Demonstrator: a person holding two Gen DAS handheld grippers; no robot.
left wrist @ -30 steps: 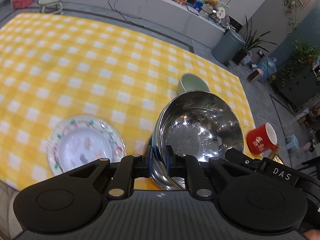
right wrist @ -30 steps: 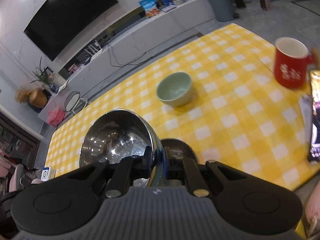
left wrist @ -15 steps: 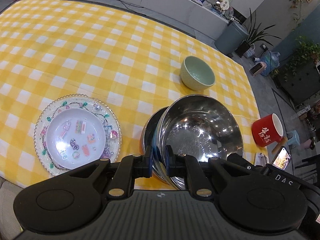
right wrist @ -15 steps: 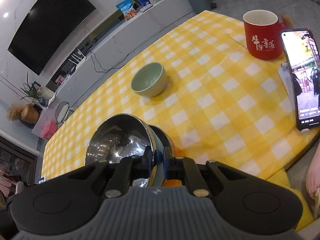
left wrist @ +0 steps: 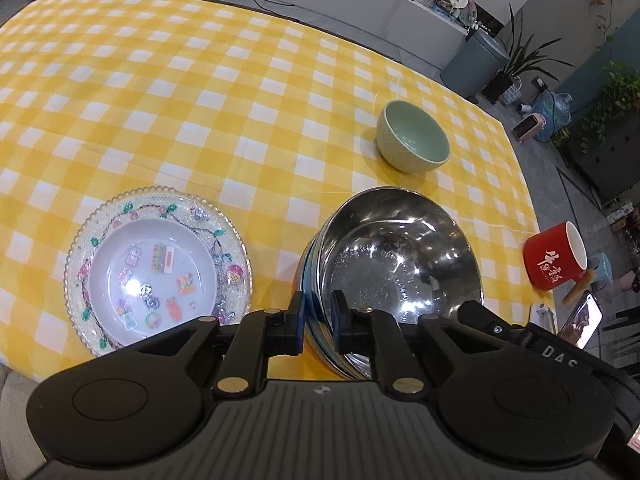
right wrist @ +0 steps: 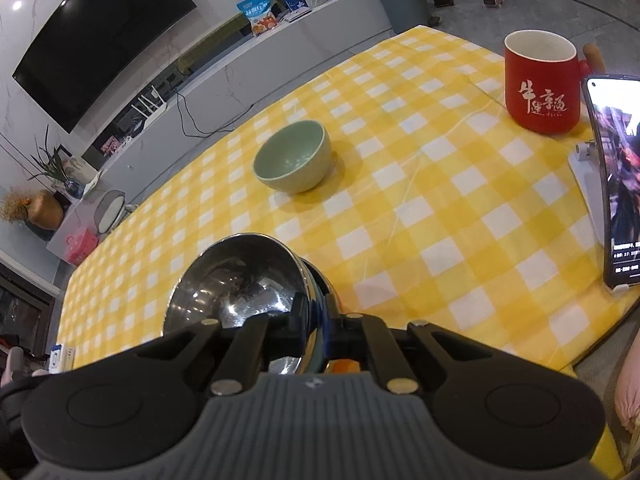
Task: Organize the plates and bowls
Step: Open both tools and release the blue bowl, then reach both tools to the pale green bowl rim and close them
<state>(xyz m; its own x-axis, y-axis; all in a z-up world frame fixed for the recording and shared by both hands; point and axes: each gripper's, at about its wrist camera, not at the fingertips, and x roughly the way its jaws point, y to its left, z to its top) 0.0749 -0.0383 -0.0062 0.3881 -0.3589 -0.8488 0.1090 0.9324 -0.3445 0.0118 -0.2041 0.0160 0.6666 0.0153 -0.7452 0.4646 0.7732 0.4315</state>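
Near the table's front edge, the steel bowl is being nested into a second steel bowl, its rim pinched from opposite sides by the left gripper and right gripper, jaws nearly closed, presumably for level seating. Untouched nearby: patterned plate, green bowl.

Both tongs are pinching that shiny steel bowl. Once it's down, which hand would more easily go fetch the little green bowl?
Probably the right. Both tongs, left and right, grip the steel bowl's rim. The green bowl lies straight ahead of the right with bare cloth between.
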